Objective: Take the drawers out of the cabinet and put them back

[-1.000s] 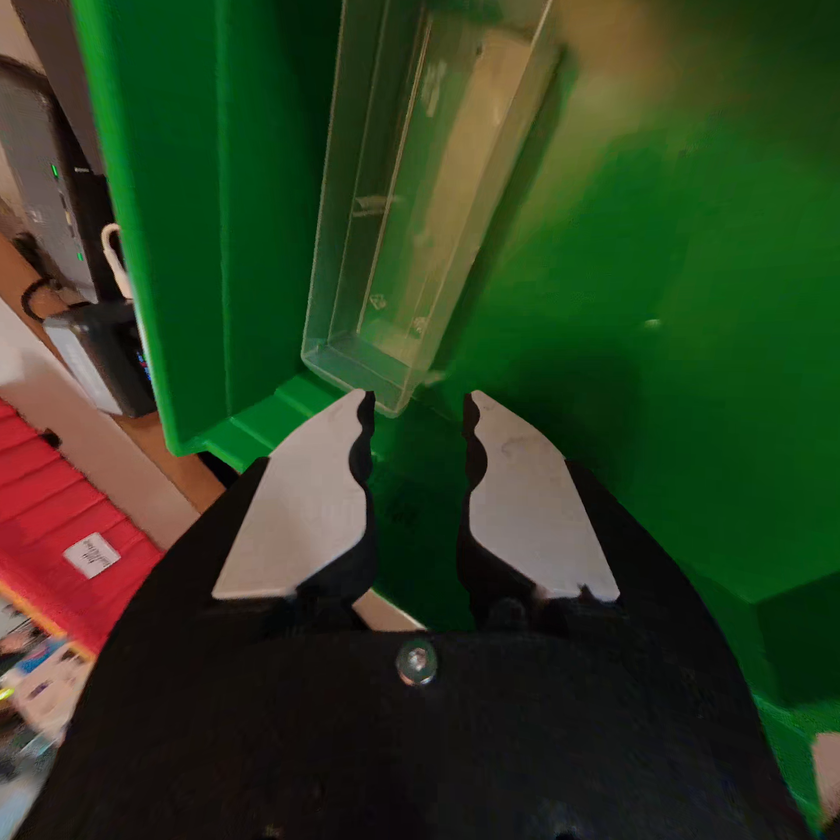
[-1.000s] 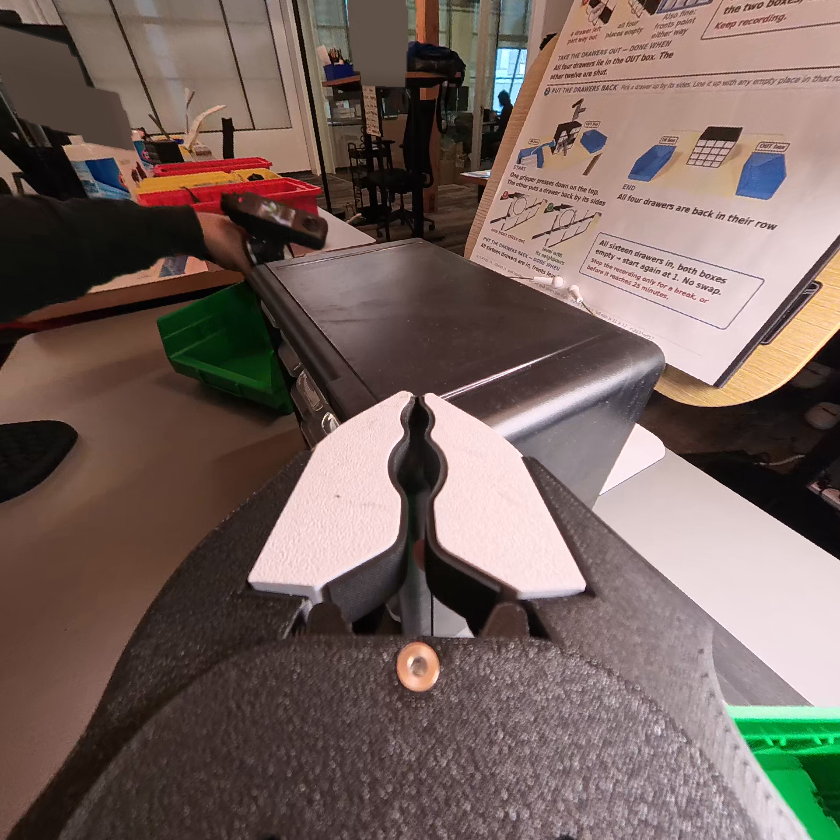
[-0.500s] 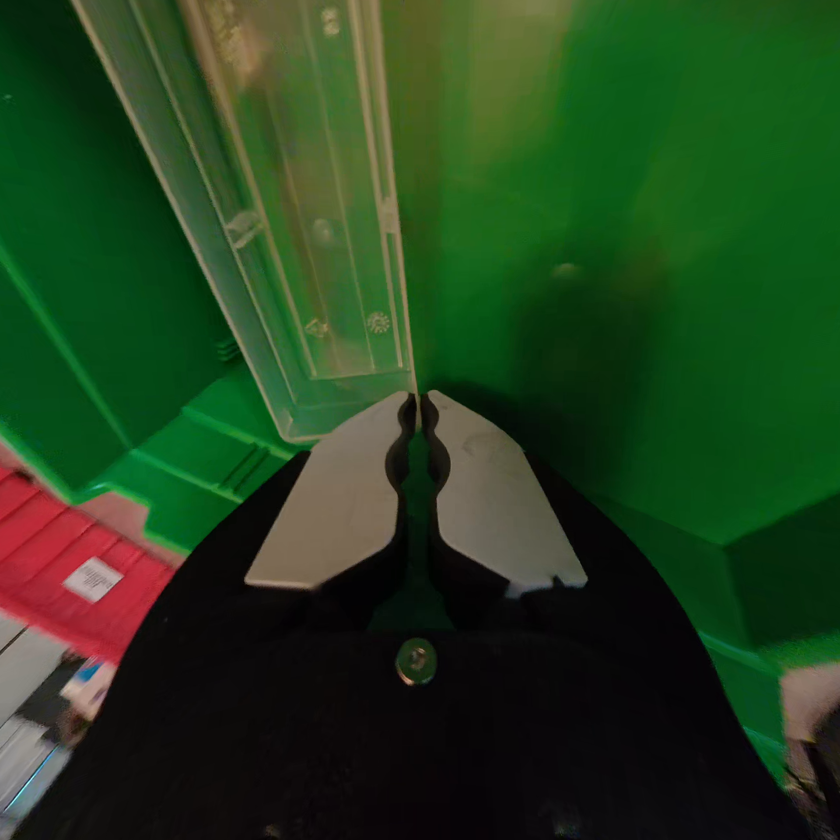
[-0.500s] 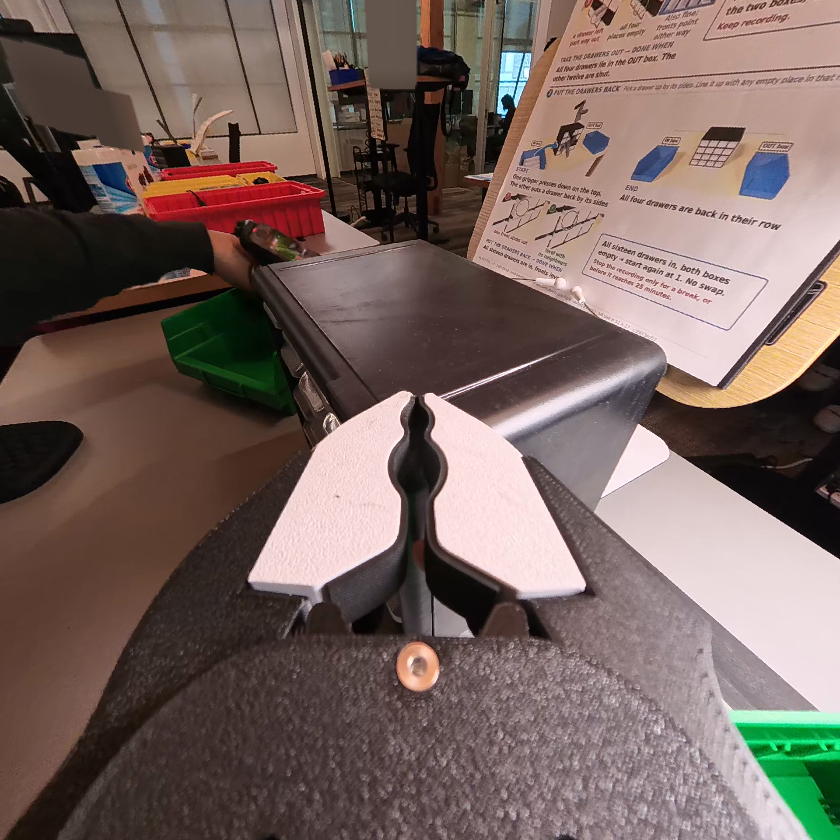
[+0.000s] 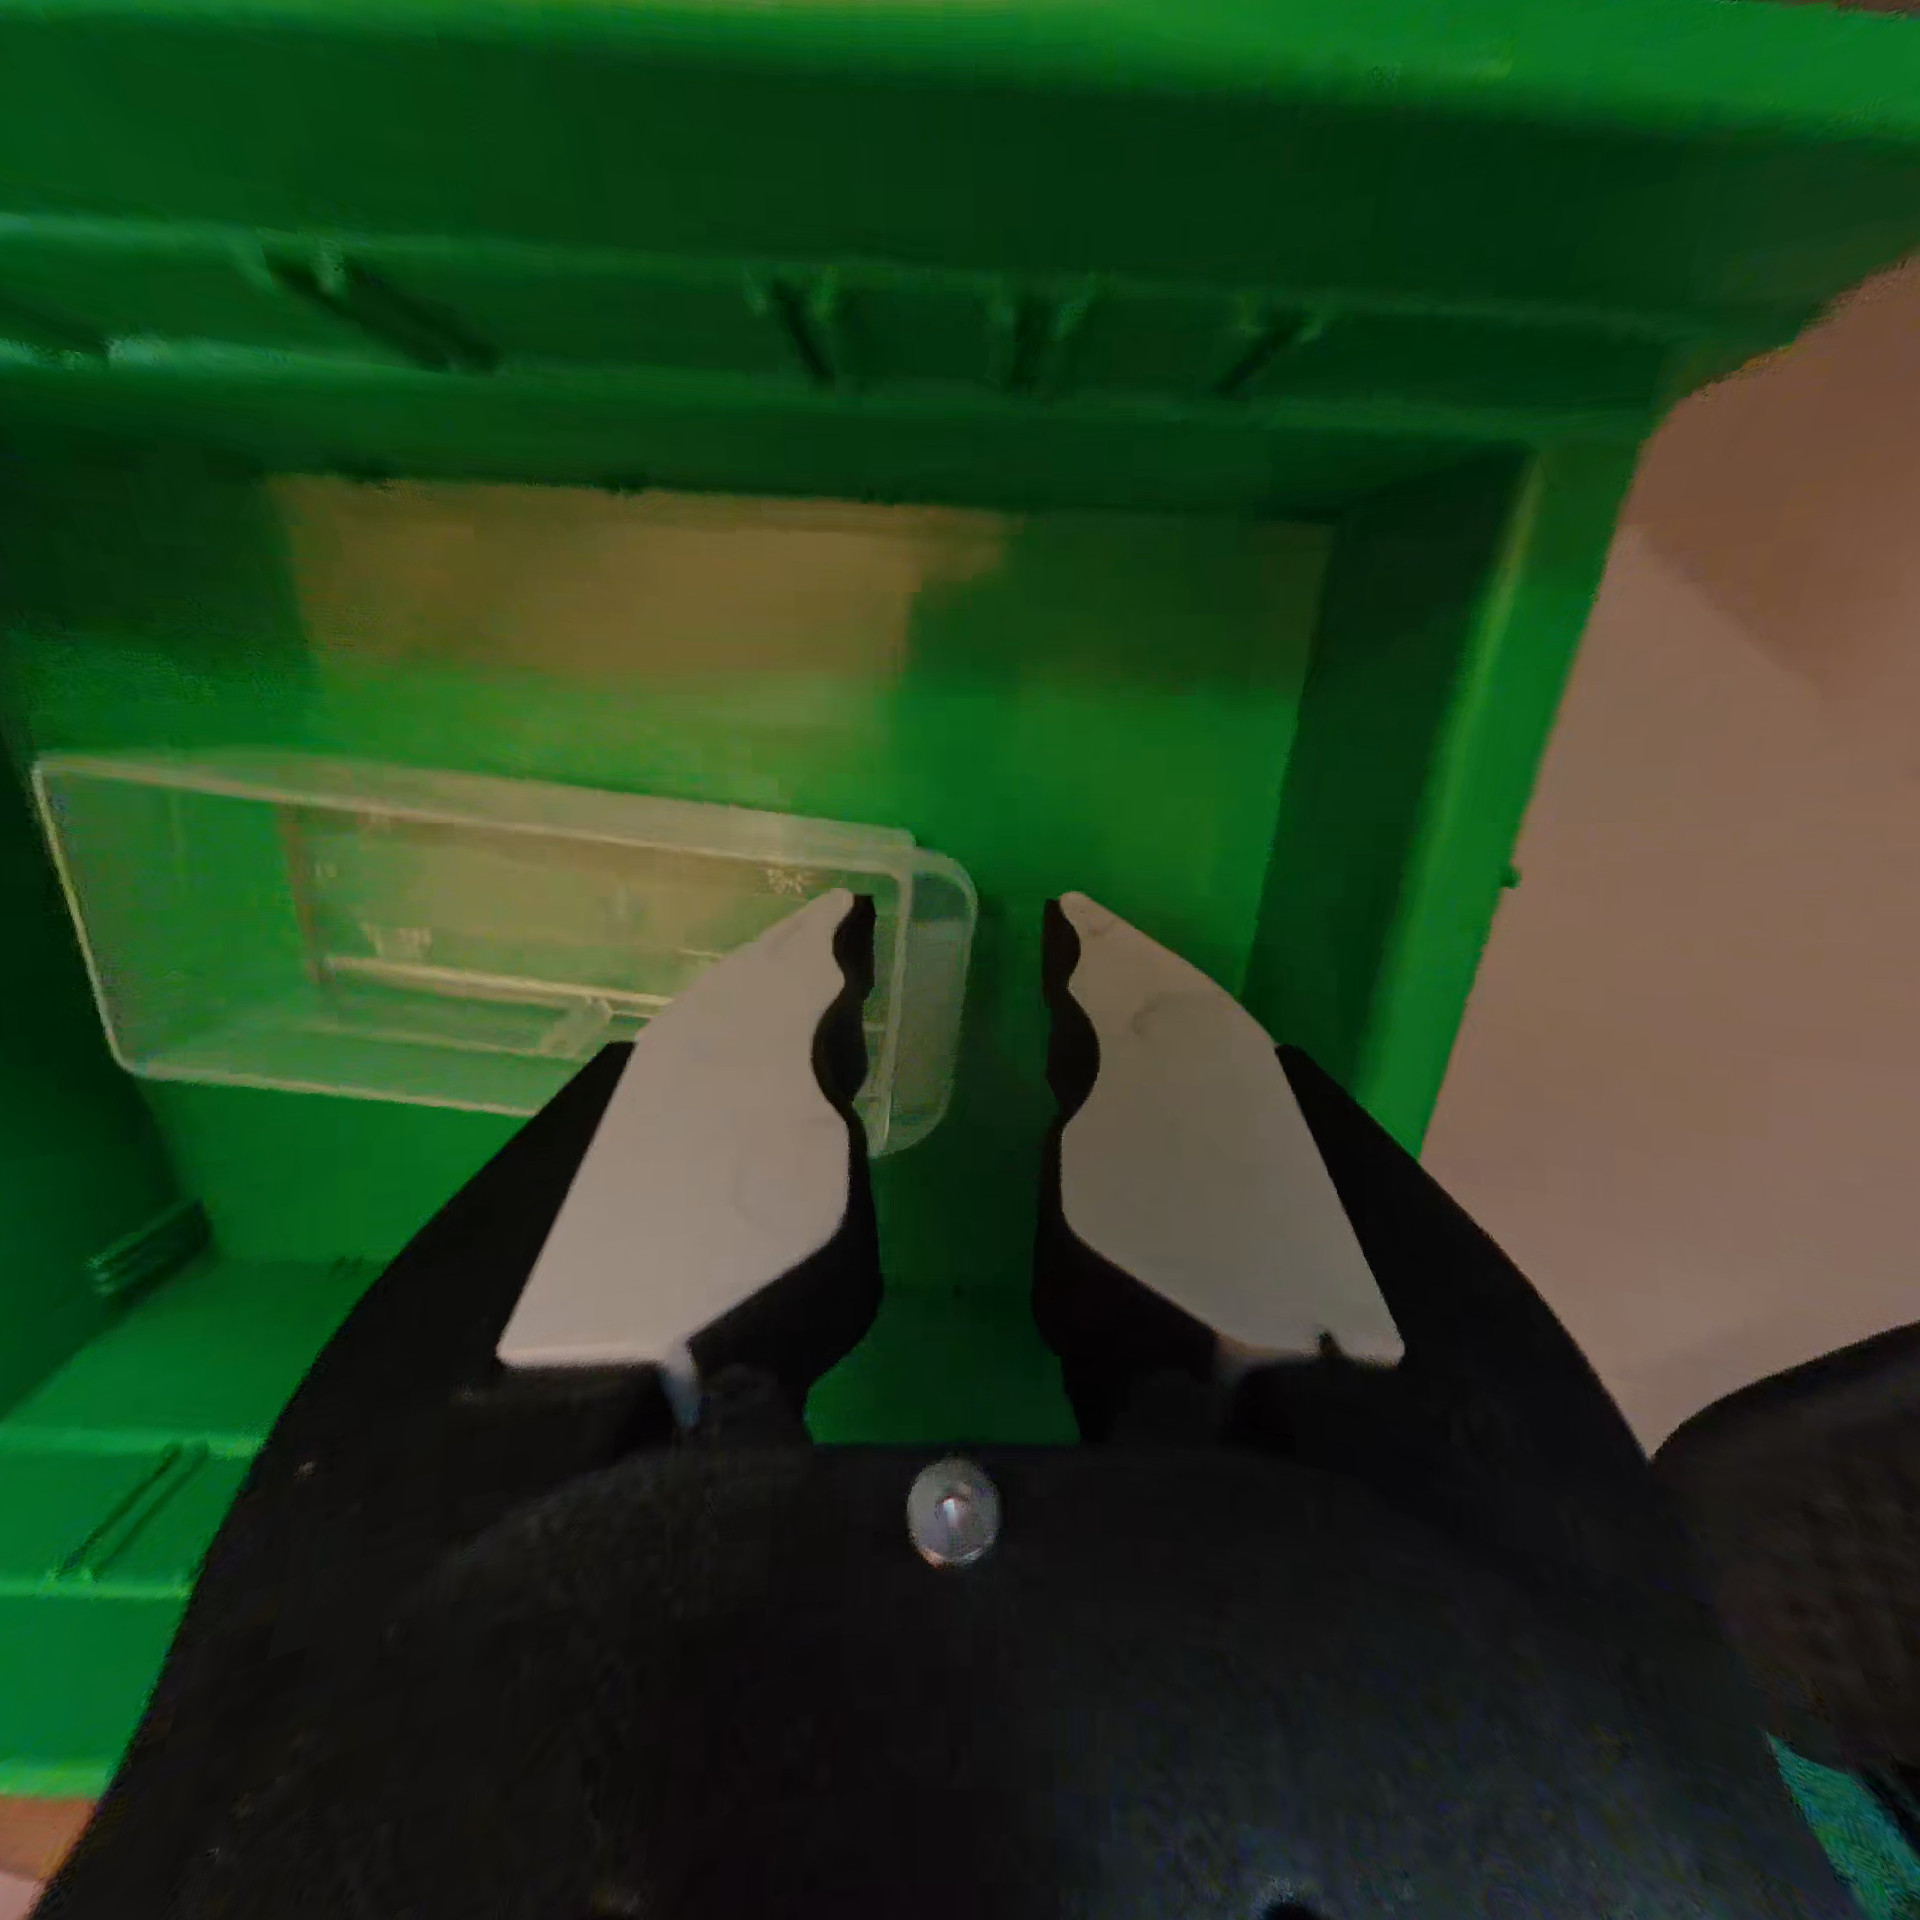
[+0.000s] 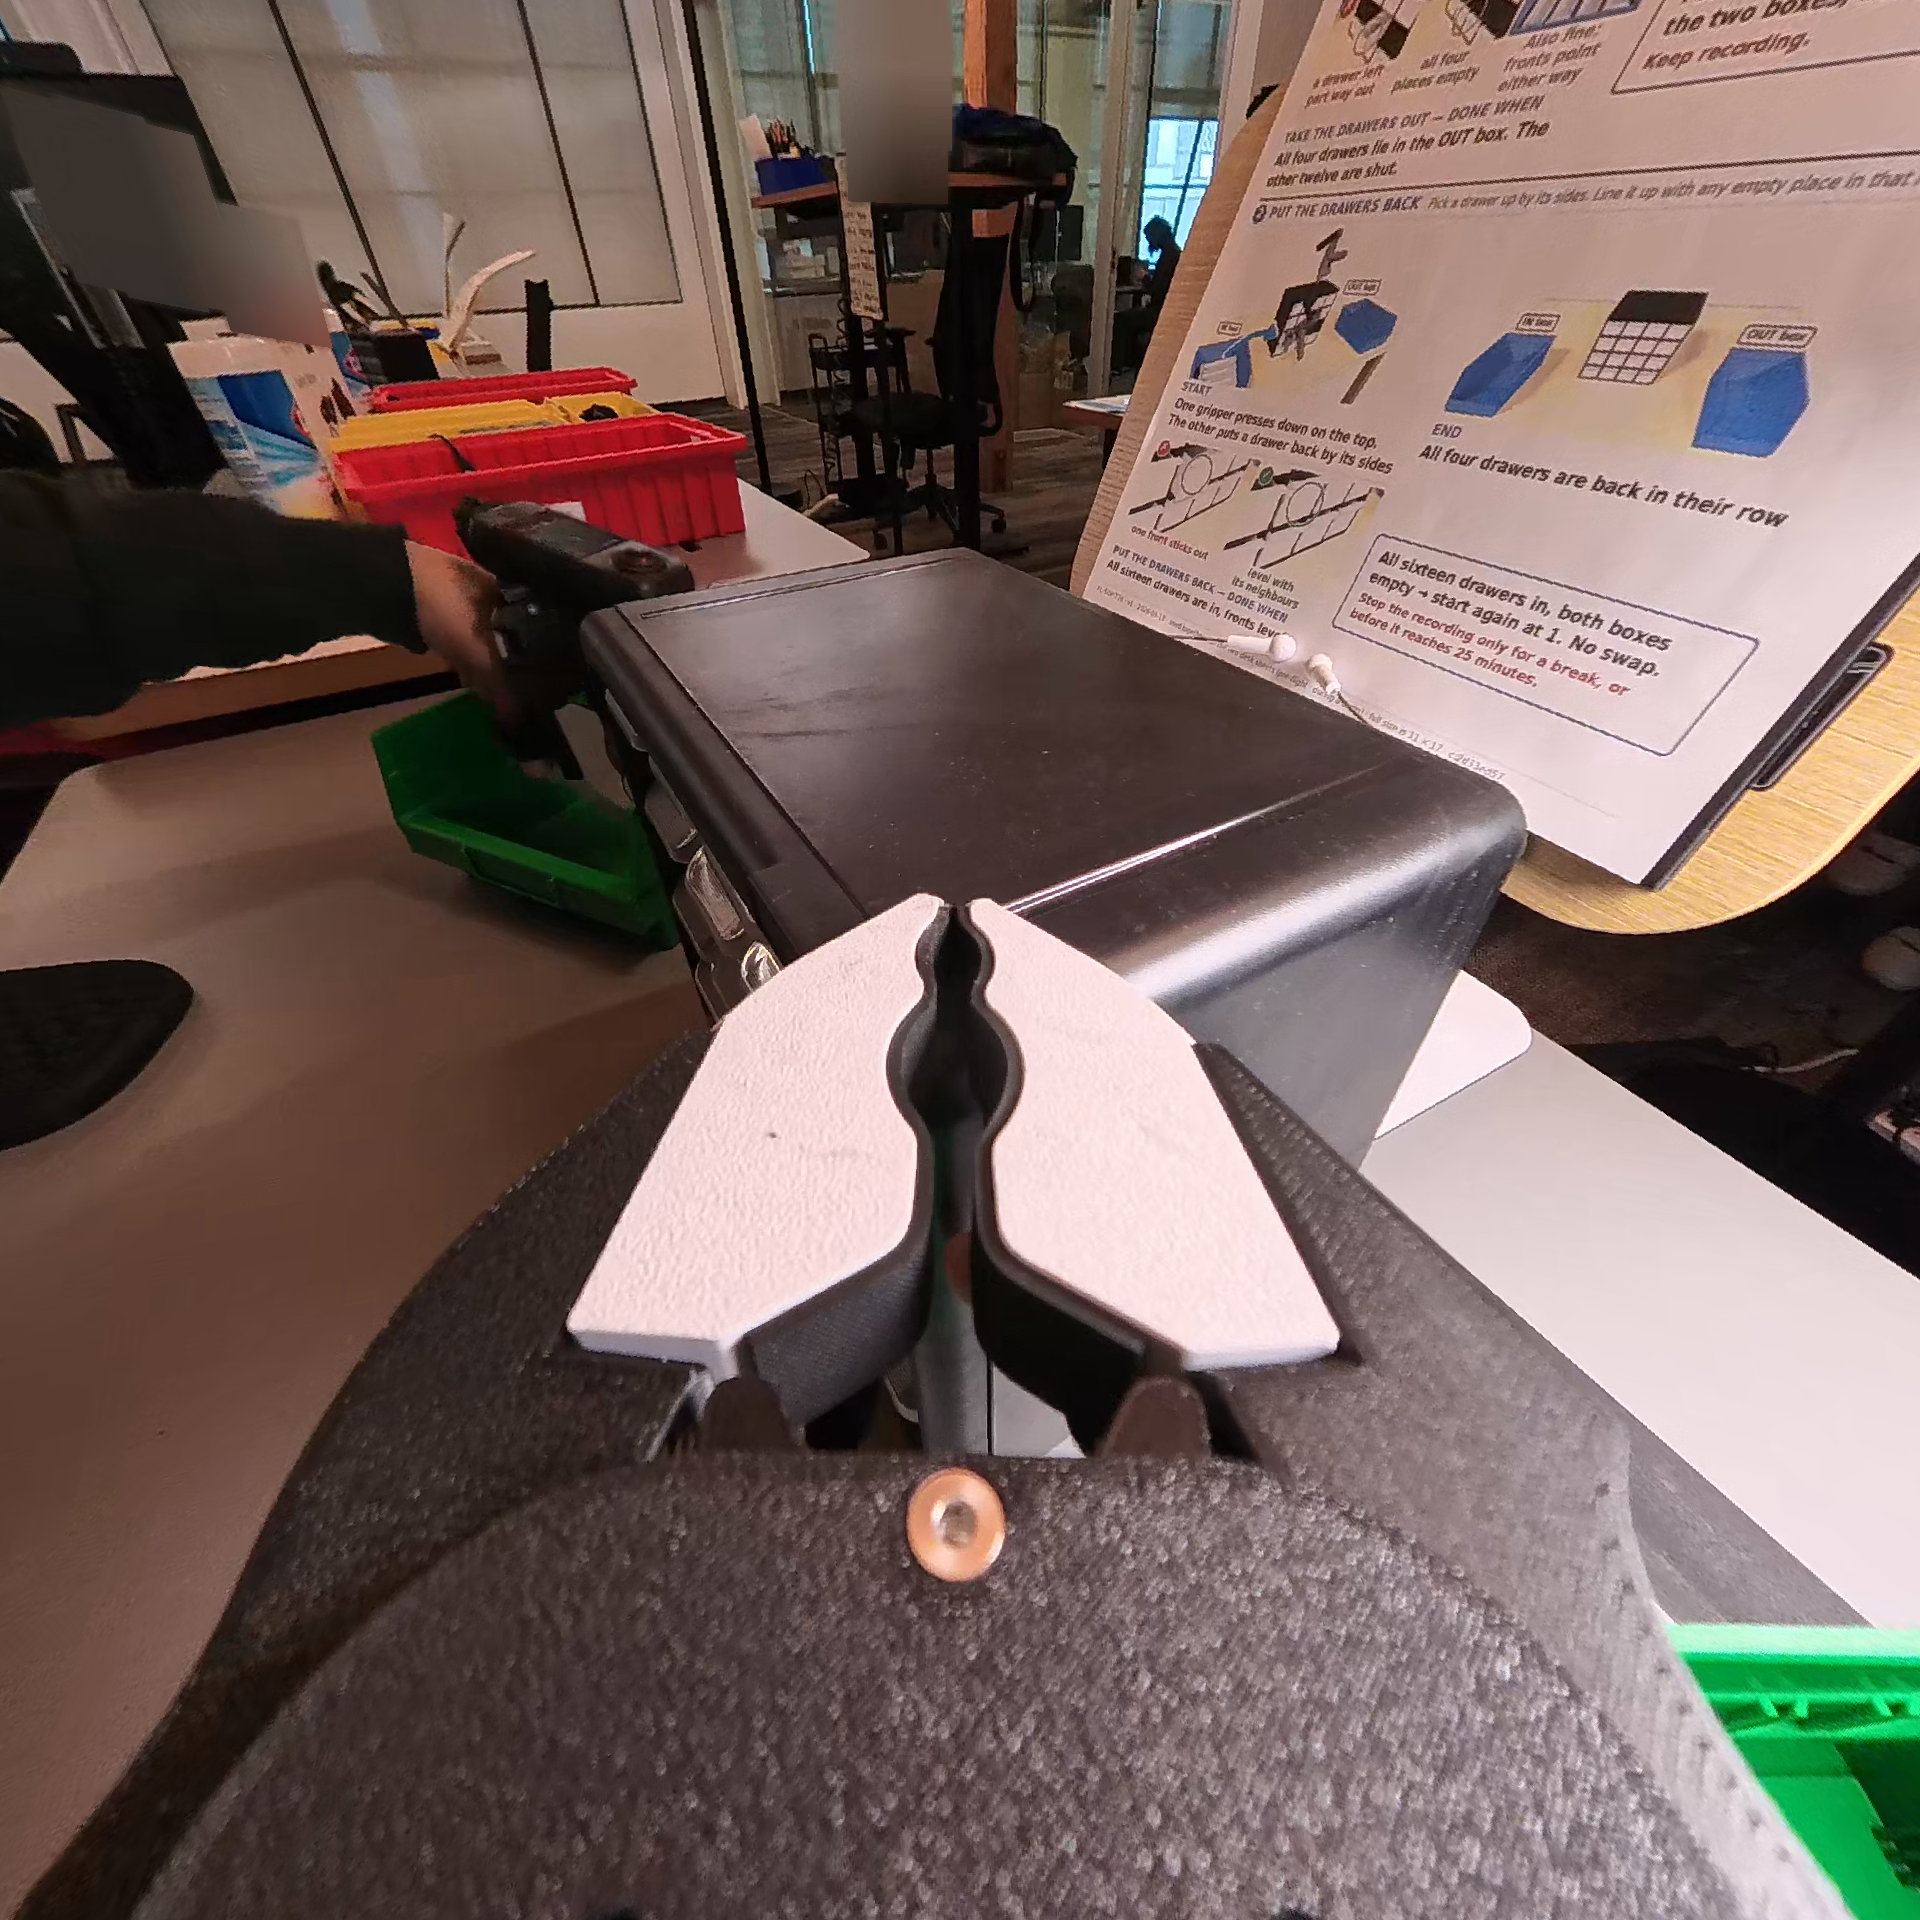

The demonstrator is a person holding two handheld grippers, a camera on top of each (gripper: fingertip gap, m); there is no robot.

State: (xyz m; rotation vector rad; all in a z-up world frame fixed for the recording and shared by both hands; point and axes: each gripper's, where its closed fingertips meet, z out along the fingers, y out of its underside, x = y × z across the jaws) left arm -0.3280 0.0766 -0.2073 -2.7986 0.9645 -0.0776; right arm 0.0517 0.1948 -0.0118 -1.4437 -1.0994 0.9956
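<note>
1. Left gripper (image 5: 951, 909): jaws apart, empty, over the green bin (image 5: 1382, 727).
2. Clear drawer (image 5: 416, 935) lies flat inside that bin, handle end just by the left jaw.
3. Right gripper (image 6: 958, 909): jaws together, empty, at black cabinet (image 6: 987, 717) top's near corner.
4. Bin sits on tabletop (image 6: 312, 1091) beside cabinet front.

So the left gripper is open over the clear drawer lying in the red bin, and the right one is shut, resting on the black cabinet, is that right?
Not quite: the bin is green, not red. The left wrist view shows the clear drawer lying in a green bin, with the left gripper open above it. The rest holds: the right gripper has its jaws shut at the black cabinet.
</note>
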